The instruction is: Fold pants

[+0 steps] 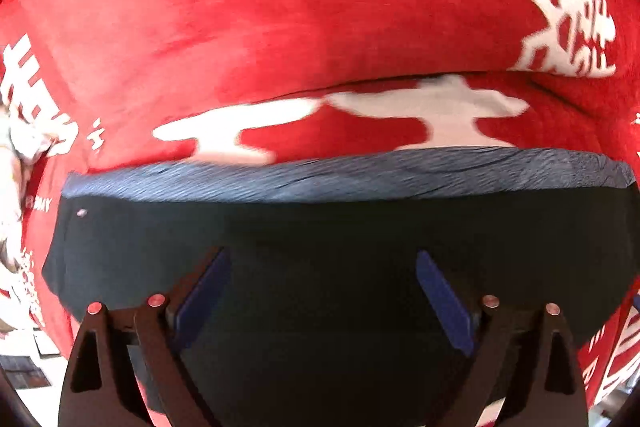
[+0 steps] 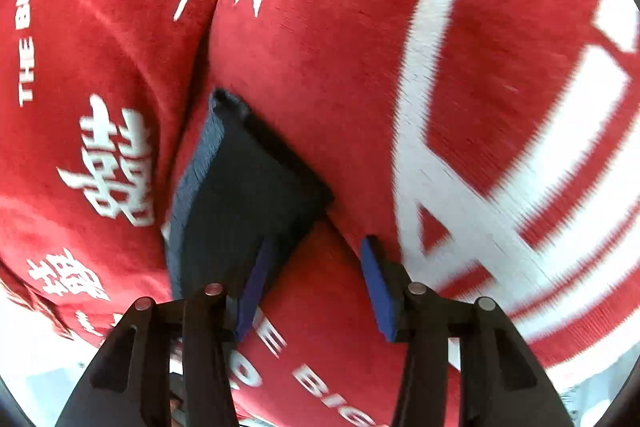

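The dark navy pants (image 1: 320, 227) lie folded on a red cloth (image 1: 280, 7) with white characters. A lighter blue ribbed band (image 1: 340, 173) runs along their far edge. My left gripper (image 1: 323, 269) hovers over the pants, jaws wide apart and empty. In the right wrist view the folded pants (image 2: 244, 187) sit as a compact dark block left of centre. My right gripper (image 2: 316, 255) is open and empty beside the block's near right corner; its left finger (image 2: 256, 287) overlaps the pants' edge.
The red cloth (image 2: 340, 47) covers the whole surface and has a crease (image 2: 208, 39) running away from the pants. At the far left of the left wrist view, pale crumpled items (image 1: 16, 155) and dark flat objects (image 1: 24, 371) lie past the cloth's edge.
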`<action>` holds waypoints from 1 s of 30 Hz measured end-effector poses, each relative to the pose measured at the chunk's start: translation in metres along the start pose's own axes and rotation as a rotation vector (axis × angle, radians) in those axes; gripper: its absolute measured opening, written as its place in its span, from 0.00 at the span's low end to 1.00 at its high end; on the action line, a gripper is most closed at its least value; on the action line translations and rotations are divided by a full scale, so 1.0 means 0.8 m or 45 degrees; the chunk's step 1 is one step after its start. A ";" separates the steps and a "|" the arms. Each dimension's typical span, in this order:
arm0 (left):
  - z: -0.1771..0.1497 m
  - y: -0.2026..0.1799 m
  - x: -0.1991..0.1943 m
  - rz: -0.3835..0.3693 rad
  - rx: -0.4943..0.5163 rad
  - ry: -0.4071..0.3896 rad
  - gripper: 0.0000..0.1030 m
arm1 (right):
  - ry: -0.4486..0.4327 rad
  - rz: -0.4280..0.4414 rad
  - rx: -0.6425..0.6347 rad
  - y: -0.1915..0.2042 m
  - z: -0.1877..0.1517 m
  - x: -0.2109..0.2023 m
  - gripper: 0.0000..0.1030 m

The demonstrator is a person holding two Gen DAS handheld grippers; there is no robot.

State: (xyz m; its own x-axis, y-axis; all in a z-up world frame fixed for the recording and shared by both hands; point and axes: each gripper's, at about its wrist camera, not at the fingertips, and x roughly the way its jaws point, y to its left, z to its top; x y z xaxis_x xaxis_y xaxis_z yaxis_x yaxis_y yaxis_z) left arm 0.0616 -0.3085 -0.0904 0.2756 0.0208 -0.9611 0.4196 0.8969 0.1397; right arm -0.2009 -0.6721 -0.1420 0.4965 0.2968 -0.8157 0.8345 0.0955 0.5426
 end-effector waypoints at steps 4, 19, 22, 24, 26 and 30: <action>-0.014 0.051 -0.009 -0.025 -0.029 0.008 0.93 | -0.007 -0.087 -0.143 0.035 -0.034 -0.002 0.50; -0.035 0.303 0.020 -0.061 -0.029 -0.085 0.93 | 0.483 0.051 -1.168 0.453 -0.288 0.254 0.50; -0.053 0.357 0.043 -0.039 -0.091 -0.075 0.93 | 0.628 0.059 -1.384 0.530 -0.357 0.313 0.50; -0.070 0.378 0.066 -0.039 -0.127 -0.021 0.93 | 0.699 0.050 -1.505 0.568 -0.396 0.354 0.51; -0.089 0.394 0.083 -0.111 -0.184 0.009 0.93 | 0.771 0.032 -1.601 0.604 -0.435 0.402 0.51; -0.102 0.392 0.082 -0.143 -0.156 -0.075 0.93 | 0.904 -0.038 -1.718 0.659 -0.507 0.505 0.51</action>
State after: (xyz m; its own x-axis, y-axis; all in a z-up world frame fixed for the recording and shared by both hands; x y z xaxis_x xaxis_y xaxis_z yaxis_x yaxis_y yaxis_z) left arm 0.1408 0.0103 -0.1292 0.2849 -0.1052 -0.9528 0.3427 0.9394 -0.0012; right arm 0.3432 -0.1162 -0.1043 -0.0577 0.6220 -0.7809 -0.1878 0.7615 0.6204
